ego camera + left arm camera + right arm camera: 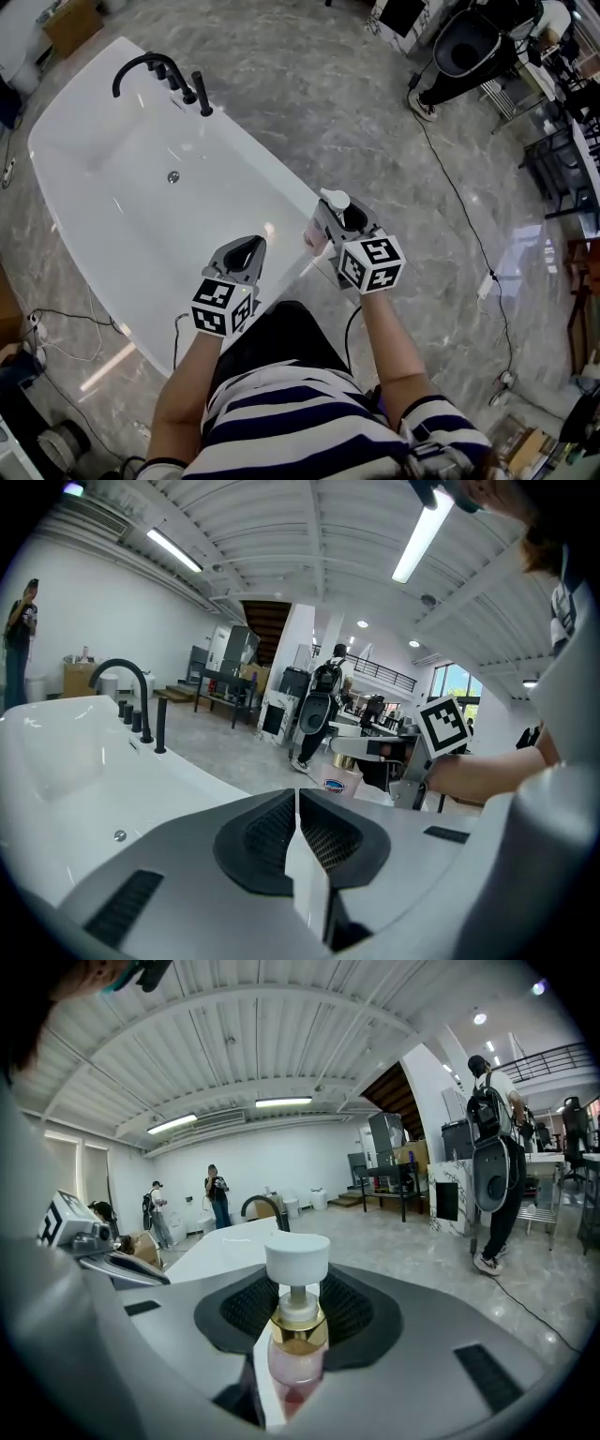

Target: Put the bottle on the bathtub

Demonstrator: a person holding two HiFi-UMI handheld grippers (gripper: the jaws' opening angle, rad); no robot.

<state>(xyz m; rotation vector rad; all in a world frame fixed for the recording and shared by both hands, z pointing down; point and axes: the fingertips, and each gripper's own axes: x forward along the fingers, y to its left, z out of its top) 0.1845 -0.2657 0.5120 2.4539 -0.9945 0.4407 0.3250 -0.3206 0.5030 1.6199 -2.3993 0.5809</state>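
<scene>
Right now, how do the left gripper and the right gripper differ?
The left gripper has its jaws together with nothing between them; the right gripper is shut on a pink pump bottle. In the head view, the left gripper sits over the white bathtub, while the right gripper is by its rim. Both point the same way.

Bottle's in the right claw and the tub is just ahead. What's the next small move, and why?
Probably ease the right claw toward the tub until the bottle is over the bathtub's rim, then lower it. The bottle is gripped upright beside the tub's edge, not yet resting on it. The left claw is shut and empty.
</scene>
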